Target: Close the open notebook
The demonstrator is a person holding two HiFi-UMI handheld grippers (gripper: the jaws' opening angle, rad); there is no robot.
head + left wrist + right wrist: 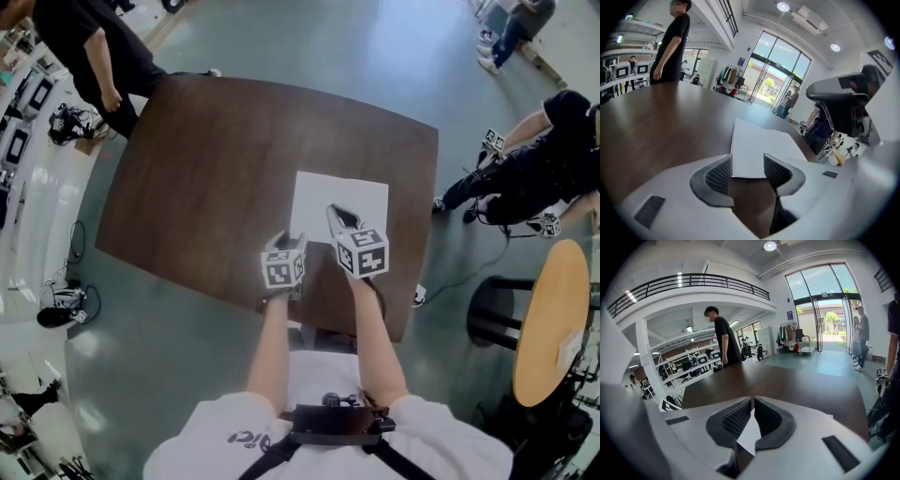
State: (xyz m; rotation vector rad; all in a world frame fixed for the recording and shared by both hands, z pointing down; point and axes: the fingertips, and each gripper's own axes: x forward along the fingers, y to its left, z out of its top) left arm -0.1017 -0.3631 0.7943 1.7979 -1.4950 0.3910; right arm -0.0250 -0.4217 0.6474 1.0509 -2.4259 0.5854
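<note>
Starting at the pads [719, 176] of the left gripper [748, 161]: they're spread wide and nothing is clamped, though the near edge of the notebook [757, 143] is framed right between them. On the right gripper [752, 404] the pads [737, 418] are brought together, tip to tip. A sliver of white is seen through the gap behind the tips, but nothing is clearly pinched there.

From the head view, both grippers are held side by side at the near end of the notebook. The right one's tips are placed over its near edge, and the left one is kept just beside its near-left corner. The notebook is laid flat and white on the table [206, 169], toward the near-right part of it. Whether it's open or closed can't really be made out.

Further out, a person [672, 42] in black is seen standing at the far edge of the table.
</note>
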